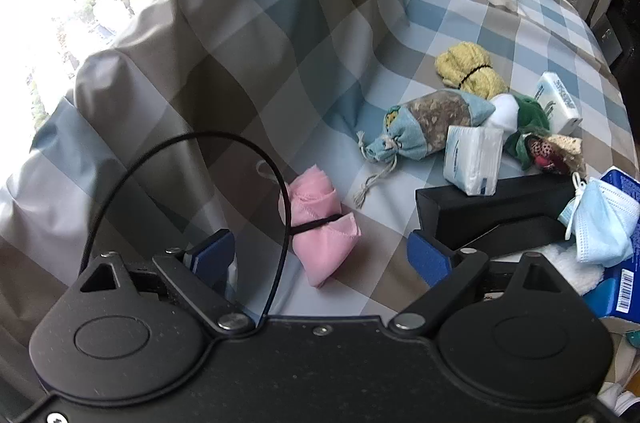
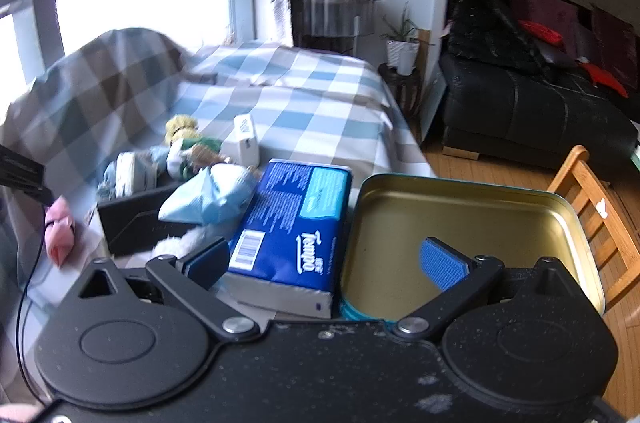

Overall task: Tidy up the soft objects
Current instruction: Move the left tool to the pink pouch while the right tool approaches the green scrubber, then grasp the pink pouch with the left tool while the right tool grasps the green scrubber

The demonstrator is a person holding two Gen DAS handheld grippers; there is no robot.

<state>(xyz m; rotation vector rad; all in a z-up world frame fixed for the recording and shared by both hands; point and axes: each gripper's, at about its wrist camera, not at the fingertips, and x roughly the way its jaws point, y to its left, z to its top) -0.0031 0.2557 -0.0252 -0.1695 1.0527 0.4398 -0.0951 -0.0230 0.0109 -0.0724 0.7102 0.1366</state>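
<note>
Left hand-held gripper [image 1: 320,255]: jaws wide apart, nothing between the pads; it hangs just above the pink cloth bundle [image 1: 322,227], which lies on the bed tied round with a black band.
Right hand-held gripper [image 2: 328,261]: jaws spread wide and holding nothing; one finger sits over the open gold tin [image 2: 460,219], the other beside the blue Tempo tissue pack [image 2: 292,223].
Step in hand: by my reading, a reach for the pink bundle, the nearest loose soft thing; grasp not yet made.
Next move calls for: lowering the left jaws astride the bundle near its band and closing gently, since the cloth will give and may slip.
Black box [image 1: 496,207]: just beyond the bundle, with a small tissue packet [image 1: 474,159] against its far edge and a light blue face mask [image 1: 604,223] draped over its end.
Farther pile: drawstring pouch [image 1: 420,127], yellow bundle [image 1: 468,67], green cloth [image 1: 528,127] and a white packet [image 1: 560,101], close together.
Bed [image 1: 500,7]: blue, white and brown check cover, heaped up toward the window [image 2: 136,3].
Room: dark sofa [image 2: 520,111], wooden chair [image 2: 600,207], potted plant [image 2: 402,51].
</note>
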